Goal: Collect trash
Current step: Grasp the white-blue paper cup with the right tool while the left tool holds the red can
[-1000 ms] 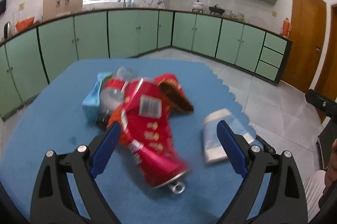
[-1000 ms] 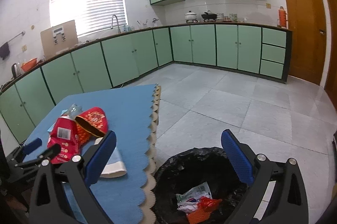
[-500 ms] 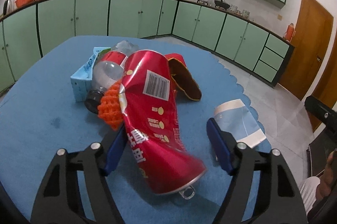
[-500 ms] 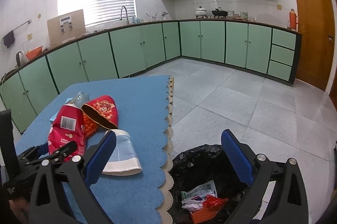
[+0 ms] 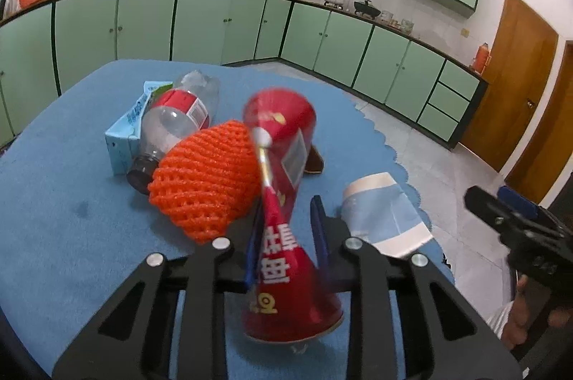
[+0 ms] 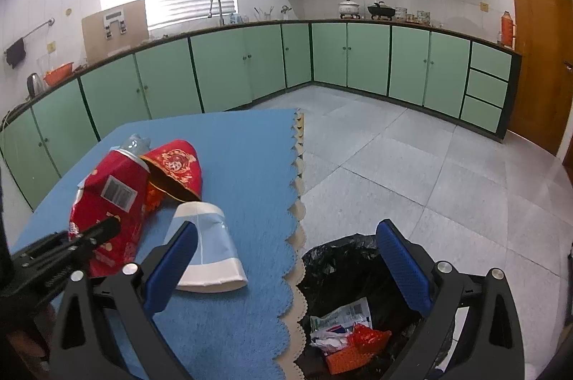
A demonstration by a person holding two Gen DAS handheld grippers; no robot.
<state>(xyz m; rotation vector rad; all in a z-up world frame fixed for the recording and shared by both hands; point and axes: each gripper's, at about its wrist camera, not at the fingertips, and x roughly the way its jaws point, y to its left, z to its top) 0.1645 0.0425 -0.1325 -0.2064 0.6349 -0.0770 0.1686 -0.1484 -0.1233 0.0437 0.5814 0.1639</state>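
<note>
A crushed red can point(image 5: 286, 294) stands between the blue pads of my left gripper point(image 5: 286, 237), whose jaws are closing and pinch its middle flat. In the right wrist view the same red can point(image 6: 111, 190) lies tilted on the blue mat. An orange foam net point(image 5: 204, 179), a clear plastic bottle point(image 5: 172, 118) and a light blue carton point(image 5: 125, 133) lie just left of it. To its right lies a flattened blue and white paper cup point(image 5: 383, 215). My right gripper point(image 6: 286, 233) is open and empty, between the cup point(image 6: 207, 247) and the black bin bag point(image 6: 343, 258).
The bin bag sits on the tiled floor against the scalloped edge of the blue mat point(image 6: 250, 144) and holds paper and red wrappers. A red patterned paper bowl point(image 6: 179, 169) lies behind the can. Green cabinets line the walls. A wooden door point(image 6: 537, 50) is at right.
The left jaws have closed from wide apart onto the red can, which has turned end-on and is squeezed narrow. The right gripper has drifted left and down, toward the table edge.
</note>
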